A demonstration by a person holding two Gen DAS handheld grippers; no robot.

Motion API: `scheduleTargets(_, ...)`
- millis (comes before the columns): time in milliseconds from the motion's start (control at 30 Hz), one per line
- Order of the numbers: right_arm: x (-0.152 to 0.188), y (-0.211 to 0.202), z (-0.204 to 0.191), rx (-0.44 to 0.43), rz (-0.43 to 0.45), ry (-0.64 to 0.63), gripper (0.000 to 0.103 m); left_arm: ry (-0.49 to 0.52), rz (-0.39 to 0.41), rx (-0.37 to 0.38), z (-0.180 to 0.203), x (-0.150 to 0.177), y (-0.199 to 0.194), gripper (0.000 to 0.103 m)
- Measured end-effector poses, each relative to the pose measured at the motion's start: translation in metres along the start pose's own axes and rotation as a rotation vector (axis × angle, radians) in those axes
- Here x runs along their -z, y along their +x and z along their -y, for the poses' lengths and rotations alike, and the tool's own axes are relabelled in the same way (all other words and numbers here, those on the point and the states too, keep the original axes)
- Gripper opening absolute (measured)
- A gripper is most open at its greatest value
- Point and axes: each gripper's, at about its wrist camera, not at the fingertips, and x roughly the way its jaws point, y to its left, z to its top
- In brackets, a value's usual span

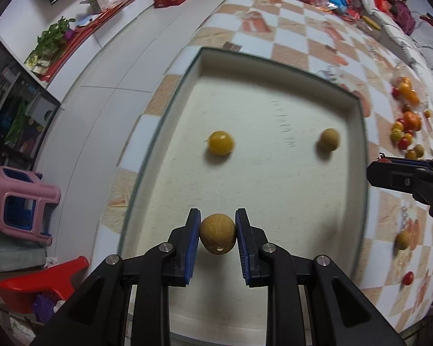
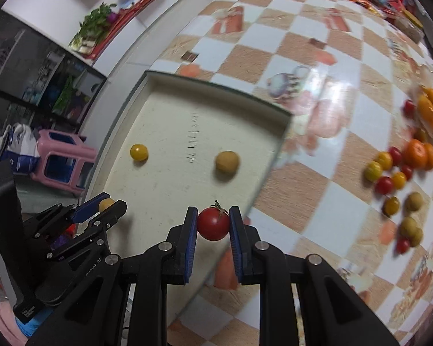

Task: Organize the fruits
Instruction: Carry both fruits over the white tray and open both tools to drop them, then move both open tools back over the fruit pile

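The brown fruit (image 1: 218, 234) is clamped between the blue fingers (image 1: 194, 245) of the left gripper (image 1: 218, 238), which is closed snugly on its sides and hangs over the near part of the white tray (image 1: 358, 109). The red tomato (image 2: 213, 224) is held the same way by the right gripper (image 2: 212, 227), pinched at its widest part with the stalk pointing away from the camera; it sits above the tray's right edge, not yet clearly inside.

The step in hand looks like carrying both fruits to the tray. To do it well, each should be lowered until it nearly touches the tray floor before the fingers part, since round fruit will roll if dropped. The tomato is soft, so the grip should not tighten. The right gripper needs to come further over the tray first.

Inside the tray lie two loose fruits, well apart: a yellow tomato (image 1: 221, 143) toward the left and a second brown fruit (image 1: 329, 140) toward the right. Setting like beside like seems sensible.

Out on the checked surface (image 2: 274, 46), to the right, waits a heap of mixed fruit (image 2: 401, 167).
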Motion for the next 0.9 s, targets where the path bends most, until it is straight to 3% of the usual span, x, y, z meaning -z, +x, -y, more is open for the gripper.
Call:
scheduleTargets(167, -0.011, 0.036, -0.021, 0.033, -0.054, -0.066, 0.024, -0.005, -0.010, -0.020, -0.010, 0.000, 0.013, 0.026)
scheduleTargets(467, -0.012, 0.061, -0.033, 0.095, -0.106, -0.131, 0.026, 0.009, -0.030, -0.021, -0.011, 0.006, 0.021, 0.027)
scheduleTargets(533, -0.012, 0.063, -0.034, 0.104, -0.111, -0.132, 0.045, 0.012, -0.028, -0.031, -0.011, 0.007, 0.021, 0.052)
scheduleTargets(567, -0.013, 0.065, -0.033, 0.106, -0.114, -0.130, 0.063, 0.009, -0.021, -0.045, -0.011, 0.007, 0.020, 0.080)
scheduleTargets(633, -0.015, 0.064, -0.034, 0.093, -0.106, -0.132, 0.066, 0.009, 0.019, -0.072, -0.012, 0.009, 0.015, 0.083)
scheduleTargets(733, -0.016, 0.065, -0.035, 0.086, -0.111, -0.132, 0.072, 0.020, -0.003, -0.070, -0.014, 0.012, 0.017, 0.083)
scheduleTargets(767, -0.017, 0.064, -0.035, 0.070, -0.112, -0.127, 0.079, 0.022, -0.006, -0.072, -0.014, 0.012, 0.017, 0.083)
scheduleTargets(900, -0.020, 0.045, -0.035, 0.054, -0.051, -0.092, 0.089, 0.021, -0.009, -0.070, -0.016, 0.014, 0.012, 0.083)
